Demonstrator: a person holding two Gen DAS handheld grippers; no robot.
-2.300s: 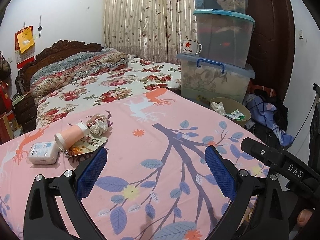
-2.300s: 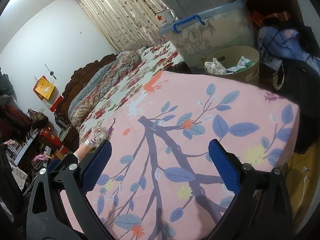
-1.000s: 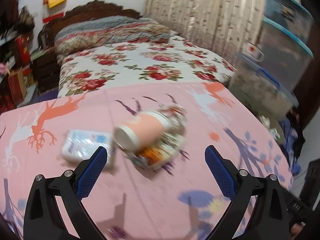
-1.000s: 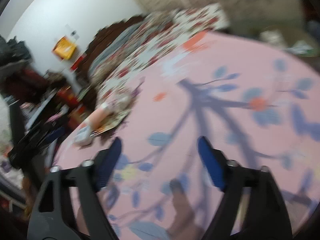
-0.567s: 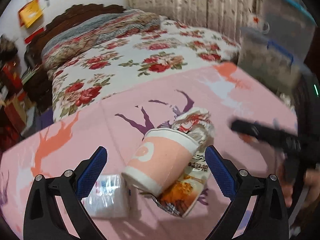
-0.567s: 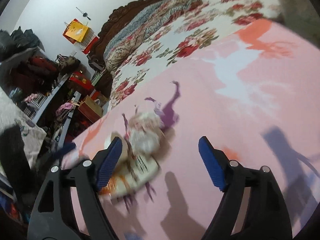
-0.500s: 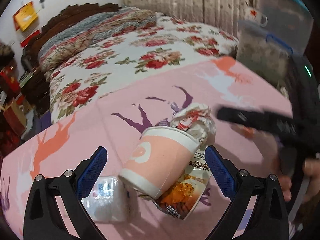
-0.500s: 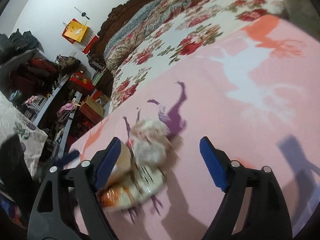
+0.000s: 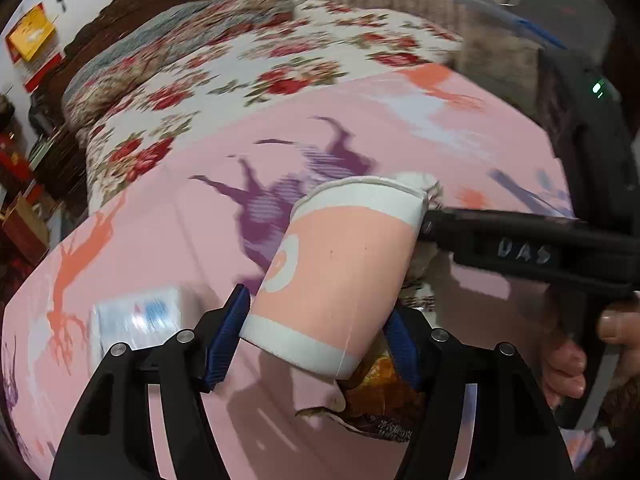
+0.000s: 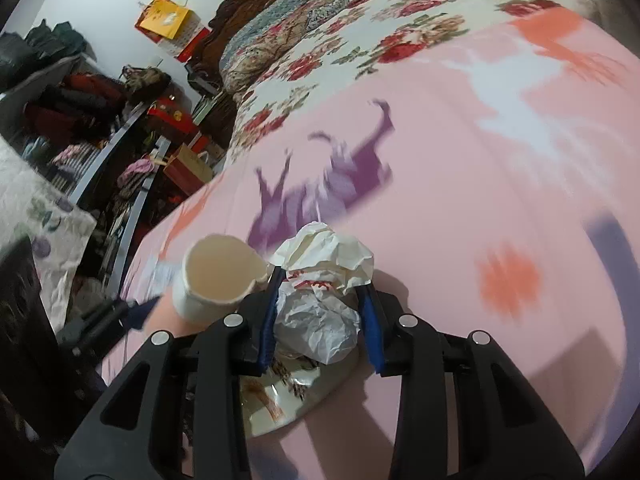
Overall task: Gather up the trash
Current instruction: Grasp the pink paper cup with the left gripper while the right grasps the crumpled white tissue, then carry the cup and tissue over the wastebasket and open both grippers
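Note:
A pink and white paper cup [image 9: 340, 268] lies on its side on the pink bedspread [image 9: 168, 232]. My left gripper [image 9: 316, 336] is shut on its lower part. The cup's open mouth shows in the right wrist view [image 10: 218, 272]. My right gripper [image 10: 320, 320] is shut on a crumpled white paper ball [image 10: 324, 280] right beside the cup. A flat orange snack wrapper [image 9: 380, 400] lies under both; it also shows in the right wrist view [image 10: 288, 396]. The right gripper's arm [image 9: 520, 248] crosses the left wrist view.
A small white tissue pack [image 9: 136, 320] lies left of the cup. A floral quilt [image 9: 260, 64] covers the bed behind. Stacked plastic storage boxes [image 9: 540, 28] stand at the far right. Cluttered shelves and bags [image 10: 100, 120] line the left side.
Both grippers moved in from open over the trash pile and closed, the left on the paper cup, the right on the crumpled paper ball.

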